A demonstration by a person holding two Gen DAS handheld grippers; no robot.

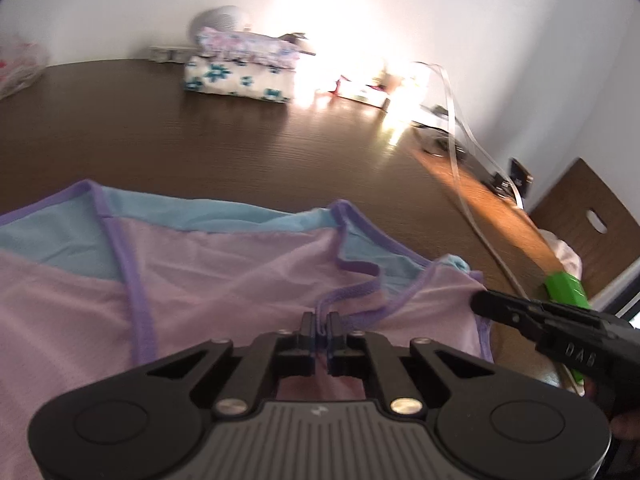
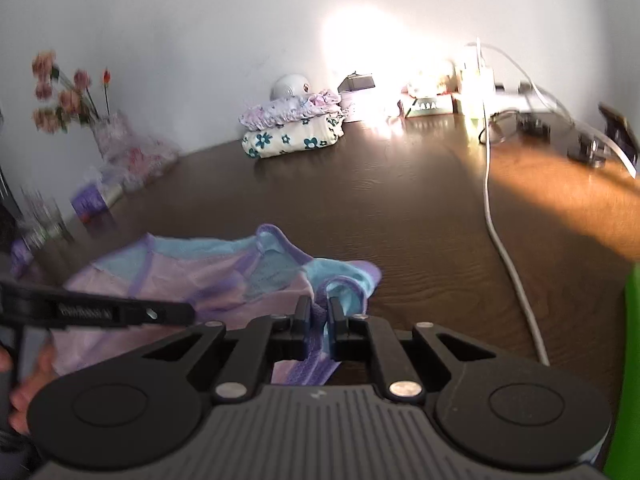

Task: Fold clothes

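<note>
A lilac and light-blue mesh top (image 1: pixel 240 272) with purple trim lies rumpled on the dark wooden table (image 1: pixel 240 148). My left gripper (image 1: pixel 320 320) is shut on a strip of the purple trim near the neckline. My right gripper (image 1: pixel 480 302) comes in from the right at the top's right edge. In the right wrist view the top (image 2: pixel 192 276) is bunched, and the right gripper (image 2: pixel 319 308) is shut on a fold of purple and blue fabric at its right end. The left gripper (image 2: pixel 186 314) reaches in from the left over the lilac part.
A stack of folded floral clothes (image 2: pixel 292 132) sits at the back by the wall, with boxes (image 2: pixel 428 104) in bright glare to its right. A white cable (image 2: pixel 500 248) runs down the table's right side. A vase of flowers (image 2: pixel 68 96) stands back left. A wooden chair (image 1: pixel 592 216) is at the right.
</note>
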